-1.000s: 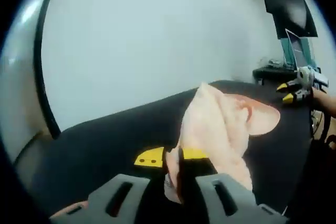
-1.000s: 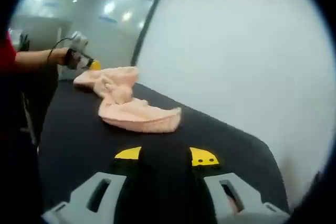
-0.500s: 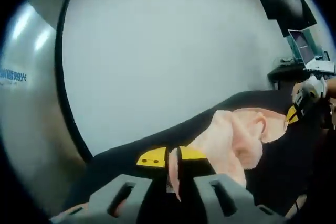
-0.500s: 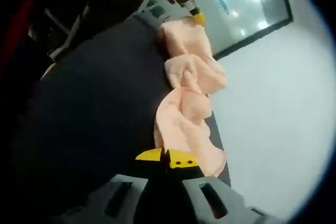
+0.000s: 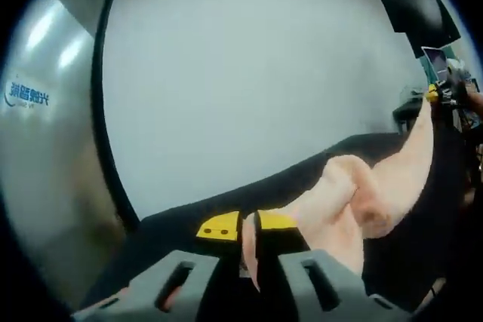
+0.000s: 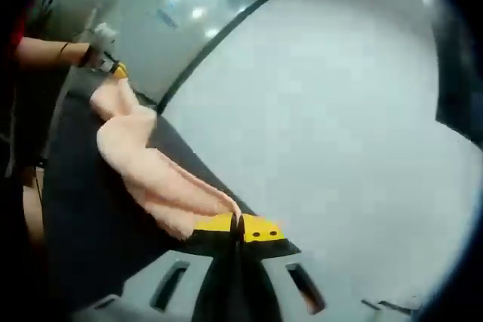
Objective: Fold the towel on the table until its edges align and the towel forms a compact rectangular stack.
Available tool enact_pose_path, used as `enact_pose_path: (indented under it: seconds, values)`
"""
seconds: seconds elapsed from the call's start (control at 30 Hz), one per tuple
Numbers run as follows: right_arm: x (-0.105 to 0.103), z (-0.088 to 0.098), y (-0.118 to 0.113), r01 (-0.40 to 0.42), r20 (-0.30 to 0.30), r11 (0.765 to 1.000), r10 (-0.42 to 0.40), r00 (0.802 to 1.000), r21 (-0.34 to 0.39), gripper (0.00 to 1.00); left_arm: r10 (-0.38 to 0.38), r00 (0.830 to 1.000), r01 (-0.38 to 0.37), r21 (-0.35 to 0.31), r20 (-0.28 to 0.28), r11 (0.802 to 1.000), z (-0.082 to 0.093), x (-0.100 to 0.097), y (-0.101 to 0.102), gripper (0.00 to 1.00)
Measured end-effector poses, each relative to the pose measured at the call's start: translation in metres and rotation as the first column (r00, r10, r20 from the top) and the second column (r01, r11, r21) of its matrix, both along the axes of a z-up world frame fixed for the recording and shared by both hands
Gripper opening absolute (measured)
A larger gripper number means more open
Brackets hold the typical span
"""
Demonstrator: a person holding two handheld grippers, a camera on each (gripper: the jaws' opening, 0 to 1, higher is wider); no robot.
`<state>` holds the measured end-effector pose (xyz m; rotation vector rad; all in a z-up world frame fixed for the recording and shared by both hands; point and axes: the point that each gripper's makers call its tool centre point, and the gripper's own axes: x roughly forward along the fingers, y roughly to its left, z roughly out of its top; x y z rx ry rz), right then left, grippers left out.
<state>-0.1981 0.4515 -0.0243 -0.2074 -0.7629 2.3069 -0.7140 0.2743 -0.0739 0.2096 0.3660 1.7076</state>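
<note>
In the left gripper view, the left claw (image 5: 250, 225) is clenched on one end of the peach towel (image 5: 362, 194): its yellow-tipped jaws stand pressed together with a fold of cloth pinched between them. From that grip the towel runs forward and to the claw's right, rising as it goes, so its long axis points away toward the far right claw (image 5: 433, 94), which holds the other end up high near the edge of the view. The cloth is bunched and rumpled near its middle, thicker just beyond the left claw and narrowing toward the far end. The black surface (image 5: 189, 224) lies beneath and beyond the jaws, with a pale wall behind it.

In the right gripper view, the right claw (image 6: 238, 225) is likewise clenched on the towel (image 6: 143, 164), its yellow tips closed with a corner of cloth caught at the seam between them. From there the towel stretches as a long drooping band forward and to this claw's left, toward the left claw (image 6: 117, 70), held by a person's hand (image 6: 94, 54) at the far end. The band hangs above the black surface (image 6: 83, 224); whether its sagging middle touches the surface cannot be told. A glass wall panel and a pale wall stand behind.
</note>
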Motion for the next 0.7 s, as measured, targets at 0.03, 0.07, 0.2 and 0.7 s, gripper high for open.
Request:
enact_pose_path:
  seconds: [0.03,0.07,0.2,0.7]
  values:
    - [0.009,0.009,0.004,0.027,-0.024,1.000,-0.027,0.999,-0.008,0.00,-0.015,1.000,0.014,-0.020,-0.026,1.000,-0.003,0.002,0.001,0.04]
    - [0.019,0.018,0.006,0.052,-0.039,0.999,-0.052,0.998,-0.001,0.00,-0.026,0.999,0.025,-0.029,-0.043,0.999,-0.004,0.009,0.002,0.04]
    - [0.059,0.061,0.015,0.153,-0.101,0.987,-0.148,0.984,0.044,0.00,-0.086,0.994,0.085,-0.019,-0.070,0.996,-0.001,0.024,0.002,0.04]
    - [0.090,0.092,0.024,0.290,-0.159,0.952,-0.272,0.949,0.099,0.00,-0.333,0.940,0.340,-0.137,0.071,0.930,-0.056,0.066,0.007,0.06]
